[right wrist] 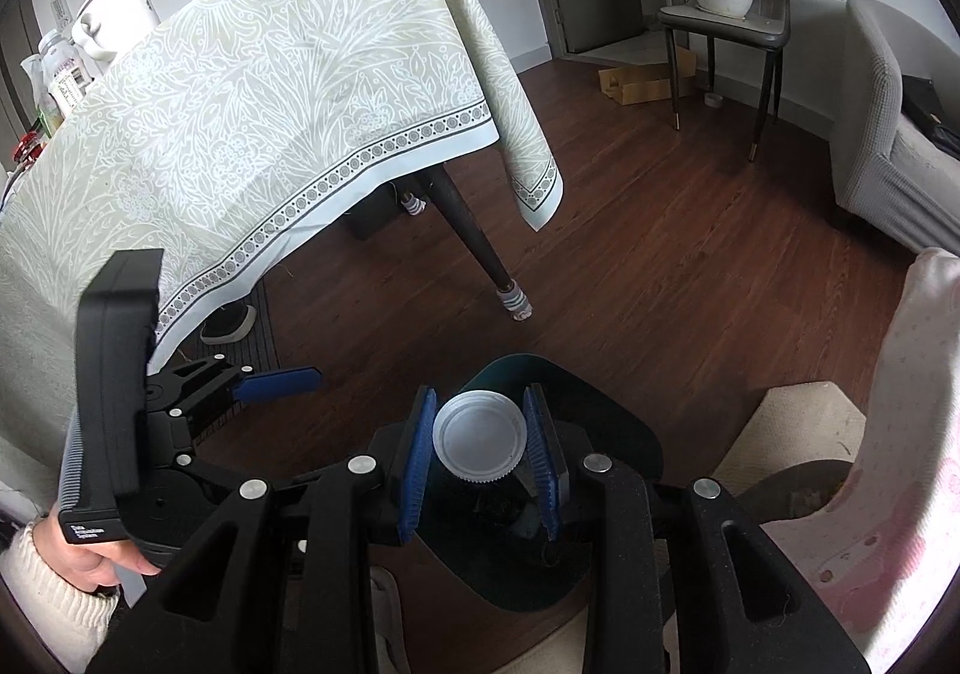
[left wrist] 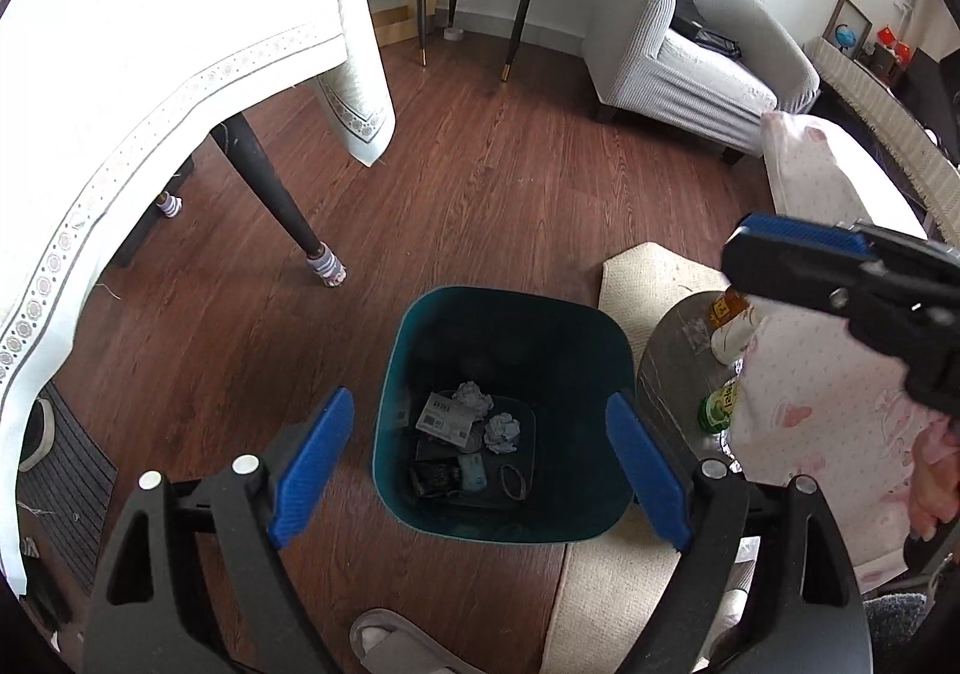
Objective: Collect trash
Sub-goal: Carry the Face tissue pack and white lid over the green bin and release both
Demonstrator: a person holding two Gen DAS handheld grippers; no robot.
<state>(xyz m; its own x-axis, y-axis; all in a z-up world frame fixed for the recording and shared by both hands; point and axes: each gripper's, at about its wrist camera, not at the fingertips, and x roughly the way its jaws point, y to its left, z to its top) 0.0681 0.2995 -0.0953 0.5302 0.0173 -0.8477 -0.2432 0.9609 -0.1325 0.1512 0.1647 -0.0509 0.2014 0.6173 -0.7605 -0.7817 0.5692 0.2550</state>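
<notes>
A teal trash bin stands on the wood floor, holding crumpled paper, a printed carton and dark wrappers. My left gripper is open and empty above the bin's mouth. My right gripper is shut on a white bottle cap, apparently the top of a dark bottle, held above the bin. The right gripper also shows at the right of the left wrist view. The left gripper shows at the left of the right wrist view.
A table with a pale patterned cloth and dark legs stands to the left. A small round side table with bottles sits right of the bin. A grey armchair, a pink pillow, a beige rug and a slipper are nearby.
</notes>
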